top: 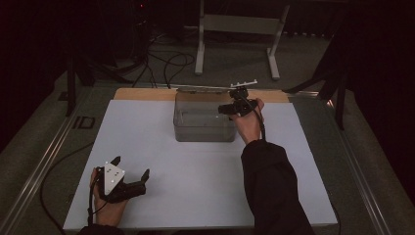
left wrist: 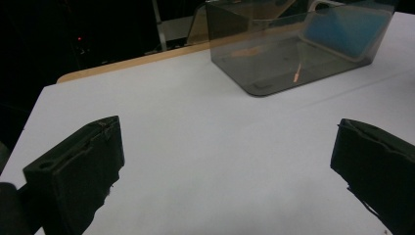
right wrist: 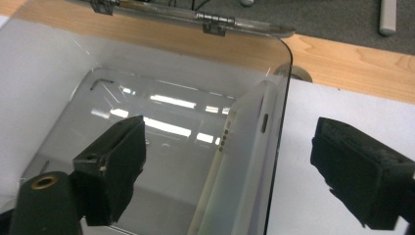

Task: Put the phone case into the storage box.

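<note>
A smoky clear plastic box (top: 203, 122) stands at the back middle of the white table top (top: 195, 171), its hinged lid (top: 205, 89) swung open behind it. Inside, a slim tablet-like device (right wrist: 244, 147) leans on edge against the right wall; its bluish face (left wrist: 342, 27) shows through the plastic. My right gripper (top: 226, 108) hovers open over the box's right end, one jaw above the inside and the other outside the wall (right wrist: 276, 147). My left gripper (top: 131, 166) rests open near the front left with nothing between its jaws (left wrist: 228, 127).
A bare wooden strip (top: 147, 94) runs along the table's far edge. Beyond it on the floor stand a grey metal frame (top: 235, 29) and black cables (top: 171, 63). Metal rails (top: 44, 161) flank the table.
</note>
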A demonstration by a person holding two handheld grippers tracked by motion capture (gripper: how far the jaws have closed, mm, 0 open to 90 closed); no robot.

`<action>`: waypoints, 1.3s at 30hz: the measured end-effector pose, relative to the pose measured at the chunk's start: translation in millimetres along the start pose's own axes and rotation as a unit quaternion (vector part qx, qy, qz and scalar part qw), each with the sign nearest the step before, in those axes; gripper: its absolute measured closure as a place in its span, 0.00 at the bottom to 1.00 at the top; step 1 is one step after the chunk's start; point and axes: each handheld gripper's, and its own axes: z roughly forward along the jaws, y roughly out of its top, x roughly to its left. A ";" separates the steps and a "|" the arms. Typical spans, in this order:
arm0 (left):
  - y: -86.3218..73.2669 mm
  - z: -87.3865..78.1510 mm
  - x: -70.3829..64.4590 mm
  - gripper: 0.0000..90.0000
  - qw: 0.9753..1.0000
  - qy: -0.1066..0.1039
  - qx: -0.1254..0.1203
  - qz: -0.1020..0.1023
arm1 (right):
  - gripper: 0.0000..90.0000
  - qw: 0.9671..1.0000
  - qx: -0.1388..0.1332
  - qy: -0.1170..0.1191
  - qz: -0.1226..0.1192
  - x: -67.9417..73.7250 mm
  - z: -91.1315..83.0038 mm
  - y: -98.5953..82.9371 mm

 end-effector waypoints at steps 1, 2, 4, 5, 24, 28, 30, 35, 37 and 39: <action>-0.1 -0.1 0.1 0.00 1.000 0.000 0.001 0.000 | 0.11 1.000 -0.002 0.001 -0.002 -0.9 -0.9 0.0; -0.1 -0.1 0.0 0.00 1.000 0.001 0.001 0.000 | 0.11 1.000 -0.005 0.003 -0.003 -1.7 -1.8 -0.1; 0.0 -0.1 0.0 0.00 1.000 0.001 0.001 0.000 | 0.10 1.000 -0.008 0.006 -0.004 -3.1 -3.4 -0.5; -0.1 0.0 0.0 0.00 1.000 0.001 0.001 0.000 | 0.10 1.000 -0.010 0.007 -0.006 -3.7 -4.3 -0.8; -0.4 0.3 0.6 0.00 1.000 0.003 0.005 0.000 | 0.10 0.998 -0.058 0.022 -0.007 -21.2 -20.2 -13.4; -0.4 0.3 1.0 0.00 1.000 0.003 0.005 0.001 | 0.10 0.997 -0.068 0.029 -0.010 -24.6 -24.4 -18.6; -0.4 0.5 1.6 0.00 1.000 0.003 0.005 0.001 | 0.10 0.997 -0.074 0.029 -0.012 -25.2 -26.9 -21.8; 0.0 0.2 3.4 0.00 1.000 0.004 0.004 -0.002 | 0.10 0.996 -0.084 0.034 -0.018 -28.2 -32.1 -32.8; 0.0 0.2 4.2 0.00 1.000 0.004 0.004 -0.004 | 0.10 0.996 -0.086 0.034 -0.019 -29.9 -34.7 -38.3; 0.2 0.5 4.7 0.00 1.000 0.004 0.005 -0.003 | 0.10 0.995 -0.091 0.037 -0.018 -32.2 -37.8 -44.1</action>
